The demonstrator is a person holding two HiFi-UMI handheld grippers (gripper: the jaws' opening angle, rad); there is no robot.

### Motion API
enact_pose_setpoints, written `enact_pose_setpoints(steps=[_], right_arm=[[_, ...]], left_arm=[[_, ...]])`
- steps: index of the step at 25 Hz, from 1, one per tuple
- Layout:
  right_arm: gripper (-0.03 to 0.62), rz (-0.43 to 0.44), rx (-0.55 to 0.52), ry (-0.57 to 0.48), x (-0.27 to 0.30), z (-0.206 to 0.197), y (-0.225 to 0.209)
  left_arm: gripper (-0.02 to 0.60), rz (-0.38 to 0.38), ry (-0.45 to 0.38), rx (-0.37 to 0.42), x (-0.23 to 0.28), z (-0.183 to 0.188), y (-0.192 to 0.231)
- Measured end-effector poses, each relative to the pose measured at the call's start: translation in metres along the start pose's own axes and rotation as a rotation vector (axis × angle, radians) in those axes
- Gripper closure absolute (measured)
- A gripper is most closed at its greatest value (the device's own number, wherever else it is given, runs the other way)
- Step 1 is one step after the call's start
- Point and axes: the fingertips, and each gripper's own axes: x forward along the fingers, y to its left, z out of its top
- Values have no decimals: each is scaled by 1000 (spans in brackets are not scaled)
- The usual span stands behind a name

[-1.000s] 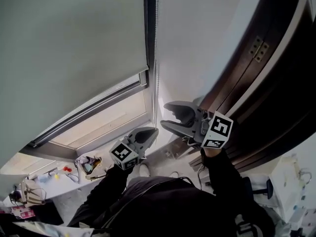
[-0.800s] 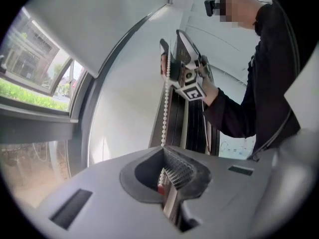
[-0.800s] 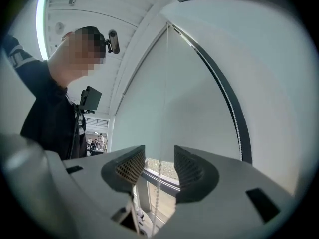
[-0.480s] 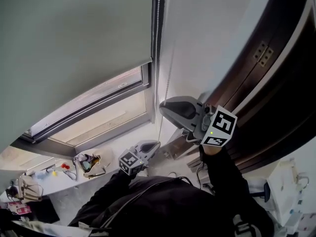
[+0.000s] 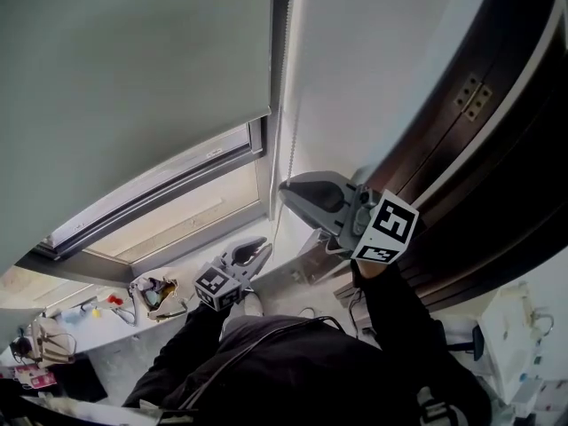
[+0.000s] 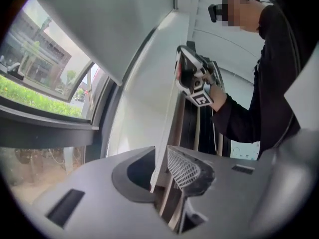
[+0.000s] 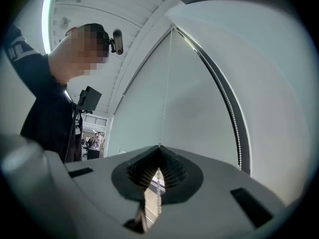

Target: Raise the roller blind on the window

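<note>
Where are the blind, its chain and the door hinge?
blind (image 5: 133,69): head view, middle of its fabric.
chain (image 7: 166,83): right gripper view, its taut upper stretch.
hinge (image 5: 471,96): head view, middle of its plate.

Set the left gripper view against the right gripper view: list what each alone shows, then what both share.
Left gripper view only: the window pane with greenery outside, the right gripper from outside, and the left gripper with jaws just opened, loose around the bead chain. Right gripper view only: its own jaws shut on that chain, plus the ceiling. Both: the roller blind, the chain, the person.
</note>
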Motion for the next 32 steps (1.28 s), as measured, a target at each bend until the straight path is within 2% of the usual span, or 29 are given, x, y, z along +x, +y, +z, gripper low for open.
enact_pose_setpoints(steps=[4,9,12,18,25,29,32], right_arm=[[588,0,17,35,-1,-15,2],[588,-11,41,104,-3,-59,1],[588,-16,84,119,-4,-83,3],[588,6,141,190,-2,-136,19],[588,17,195,351,-19,-217,22],[588,21,200,372,-24,-228,24],[588,24,198,366,-24,-227,27]], left_arm=[[496,0,-125,21,-9,75,0],[449,-40,-199,65,-14,155,-7],[425,-53,-213,106,-15,185,-11],[410,-93,-263,126,-13,212,-24],[410,-126,-220,167,1,220,-42],[410,-132,-179,208,7,221,-47],[410,-131,-162,210,10,221,-48]])
